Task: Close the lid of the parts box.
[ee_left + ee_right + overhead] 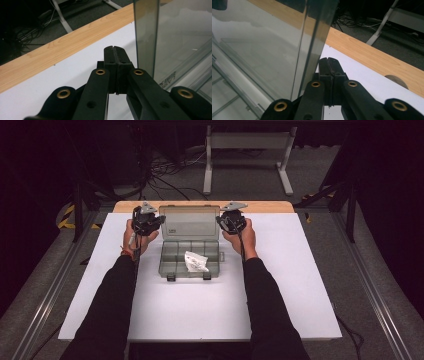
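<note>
Sleeves (112,315) hide table; white packet (196,262) in box (190,257) indistinct.

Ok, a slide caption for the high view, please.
Both grippers, left and right, jaws shut, flank the raised lid of a clear compartment box holding a white packet.

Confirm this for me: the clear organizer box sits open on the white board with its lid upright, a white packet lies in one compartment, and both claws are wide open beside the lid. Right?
Not quite. The left claw and right claw are shut, jaws pressed together with nothing between them, as each gripper view shows. The rest holds: the organizer box is open, lid upright, white packet in a compartment.
</note>
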Demonstrator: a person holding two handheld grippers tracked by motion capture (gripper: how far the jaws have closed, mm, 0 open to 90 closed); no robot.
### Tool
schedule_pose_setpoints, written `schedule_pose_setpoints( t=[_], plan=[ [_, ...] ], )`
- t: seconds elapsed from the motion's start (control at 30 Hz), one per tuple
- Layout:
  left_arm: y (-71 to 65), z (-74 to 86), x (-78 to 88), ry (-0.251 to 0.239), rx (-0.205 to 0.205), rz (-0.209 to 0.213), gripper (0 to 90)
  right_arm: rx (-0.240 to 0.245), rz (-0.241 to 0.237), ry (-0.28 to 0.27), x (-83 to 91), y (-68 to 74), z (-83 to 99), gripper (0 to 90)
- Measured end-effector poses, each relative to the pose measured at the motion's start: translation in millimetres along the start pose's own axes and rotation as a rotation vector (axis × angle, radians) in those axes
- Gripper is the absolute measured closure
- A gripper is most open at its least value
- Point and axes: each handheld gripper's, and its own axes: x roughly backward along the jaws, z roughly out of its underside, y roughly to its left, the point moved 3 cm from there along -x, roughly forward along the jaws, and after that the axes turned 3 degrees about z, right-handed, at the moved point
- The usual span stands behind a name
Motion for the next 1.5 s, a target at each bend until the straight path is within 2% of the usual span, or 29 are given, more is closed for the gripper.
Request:
schedule_pose_setpoints(
  t=[0.3,0.57,0.8,1.0,1.5],
  plan=[
    [-7.8,-6.1,15.2,-0.016,-0.014,-0.015,89.4,0.008,0.013,-0.038,15.2,5.2,-3.3,90.0],
    [-14.8,-5.2,25.7,-0.021,-0.02,-0.027,89.4,0.021,0.022,-0.048,25.6,11.3,-3.5,90.0],
    [-18.1,-10.2,35.7,-0.025,-0.042,-0.042,89.4,0.027,0.026,-0.068,35.2,14.2,-9.5,90.0],
    [-19.8,-11.9,37.9,-0.032,-0.045,-0.046,89.4,0.032,0.04,-0.068,38.1,15.1,-11.1,90.0],
    [-26.2,-13.7,44.8,-0.012,-0.07,-0.049,89.6,0.025,0.03,-0.072,47.9,17.3,-11.0,90.0]
  ],
)
